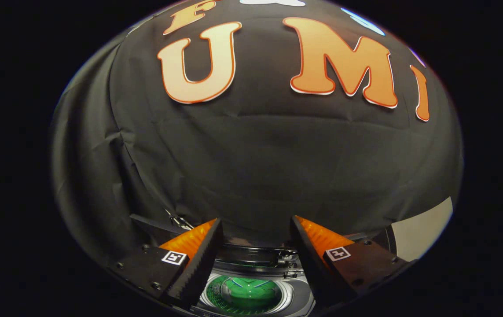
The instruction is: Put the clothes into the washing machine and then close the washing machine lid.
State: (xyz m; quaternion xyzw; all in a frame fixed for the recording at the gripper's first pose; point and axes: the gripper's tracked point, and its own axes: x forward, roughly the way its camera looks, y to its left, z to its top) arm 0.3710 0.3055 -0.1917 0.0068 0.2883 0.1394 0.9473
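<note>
Between the two fingers, low in the gripper view, the washing machine (255, 281) is seen from above, with its round drum opening directly below the gripper (255, 233). Inside the drum a green garment (244, 293) is seen lying on the bottom, ringed by the pale rim of the tub. Behind the opening, a dark curved panel (251, 254) is seen standing just beyond the drum; it is judged to be the raised lid, with a hinge fitting at its right end, though its outline is too compressed to be told with certainty.

The first part of the task is judged to be done, as far as can be shown here: the clothes are inside the drum and nothing is held. Whether other garments remain outside the machine cannot be told. The closing of the lid is judged to be what is left, since the opening is uncovered.

The fingers are spread wide apart, with nothing between them and no contact made with the garment, the rim or the lid. The gripper is held above the machine, well clear of the drum, and is pitched so that the booth's black cloth wall (251, 154) takes up most of what lies beyond the fingertips, with a pale strip of surface (423, 229) seen off to the right. For the lid to be brought down, the gripper would likely need to be carried forward to the raised panel's top edge.
</note>
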